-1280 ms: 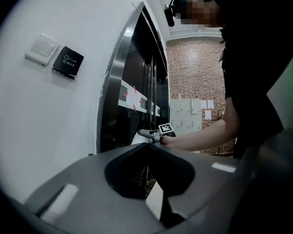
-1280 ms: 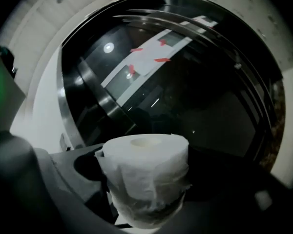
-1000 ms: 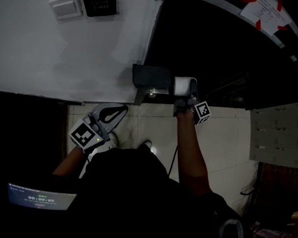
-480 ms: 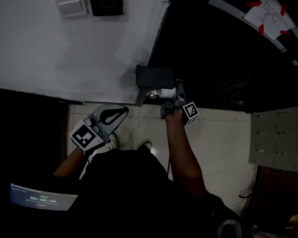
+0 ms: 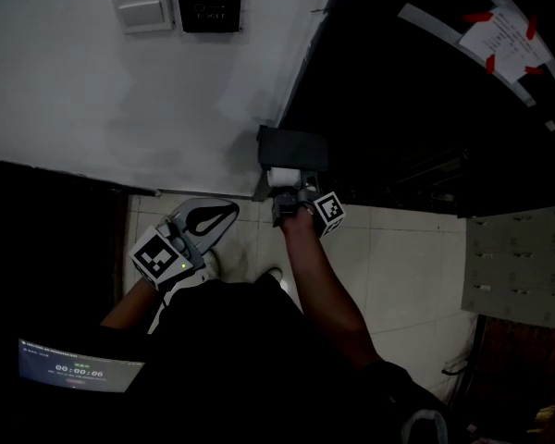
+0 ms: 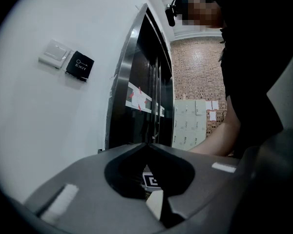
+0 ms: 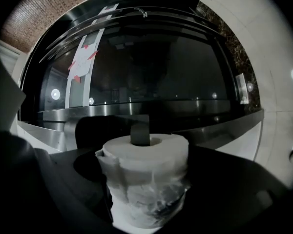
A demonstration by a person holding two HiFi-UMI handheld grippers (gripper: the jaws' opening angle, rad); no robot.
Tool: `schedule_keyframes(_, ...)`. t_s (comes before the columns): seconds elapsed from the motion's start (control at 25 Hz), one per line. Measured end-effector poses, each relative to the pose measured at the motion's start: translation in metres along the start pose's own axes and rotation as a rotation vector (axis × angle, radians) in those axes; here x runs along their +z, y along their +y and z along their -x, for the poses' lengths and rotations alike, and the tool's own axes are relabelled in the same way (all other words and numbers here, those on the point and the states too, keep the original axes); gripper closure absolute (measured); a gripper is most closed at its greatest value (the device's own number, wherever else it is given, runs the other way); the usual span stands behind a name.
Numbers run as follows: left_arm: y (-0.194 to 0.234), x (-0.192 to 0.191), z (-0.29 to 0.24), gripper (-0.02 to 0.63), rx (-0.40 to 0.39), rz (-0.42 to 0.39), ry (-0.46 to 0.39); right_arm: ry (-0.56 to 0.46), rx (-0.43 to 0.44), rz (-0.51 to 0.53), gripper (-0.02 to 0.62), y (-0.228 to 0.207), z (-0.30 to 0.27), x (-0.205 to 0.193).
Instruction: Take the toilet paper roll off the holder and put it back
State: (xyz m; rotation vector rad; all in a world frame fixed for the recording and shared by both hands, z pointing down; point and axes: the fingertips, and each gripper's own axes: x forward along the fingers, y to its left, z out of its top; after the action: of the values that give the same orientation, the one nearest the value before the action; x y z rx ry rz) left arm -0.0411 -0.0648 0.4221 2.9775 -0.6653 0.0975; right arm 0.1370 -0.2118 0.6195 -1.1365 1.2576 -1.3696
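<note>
A white toilet paper roll (image 7: 144,179) sits between the two dark jaws of my right gripper (image 5: 289,195), which press on its sides. The holder's dark rod (image 7: 140,133) stands in the roll's core. In the head view the toilet paper roll (image 5: 283,176) shows just under the black holder box (image 5: 293,148), fixed where the white wall meets the dark door. My left gripper (image 5: 224,211) hangs lower left of the holder, apart from it. In the left gripper view its jaws meet at the tip of the left gripper (image 6: 146,144) with nothing between them.
A white light switch (image 5: 144,10) and a black exit button (image 5: 209,7) are on the white wall above. The dark glass door (image 5: 416,109) carries taped paper. Grey lockers (image 5: 518,257) stand at right over the tiled floor. A small screen (image 5: 79,366) glows at lower left.
My right gripper has carried the roll leftward, from off the holder's right end to close under the black box. The left gripper has stayed where it was.
</note>
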Motion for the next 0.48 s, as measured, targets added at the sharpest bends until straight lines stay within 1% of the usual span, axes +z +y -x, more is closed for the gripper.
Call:
schedule_keyframes(0.16, 0.000, 0.001, -0.001, 0.606, 0.000, 0.014, 0.005, 0.014, 0.004, 0.018, 0.138, 0.000, -0.002, -0.019)
schedule_keyframes(0.36, 0.000, 0.003, -0.002, 0.606, -0.006, 0.006, 0.002, 0.030, 0.025, 0.054, 0.133, 0.000, 0.004, -0.016)
schedule_keyframes(0.48, 0.001, 0.005, -0.004, 0.606, -0.006, 0.026, -0.006, 0.049, 0.020, 0.036, 0.130, -0.004, 0.014, -0.014)
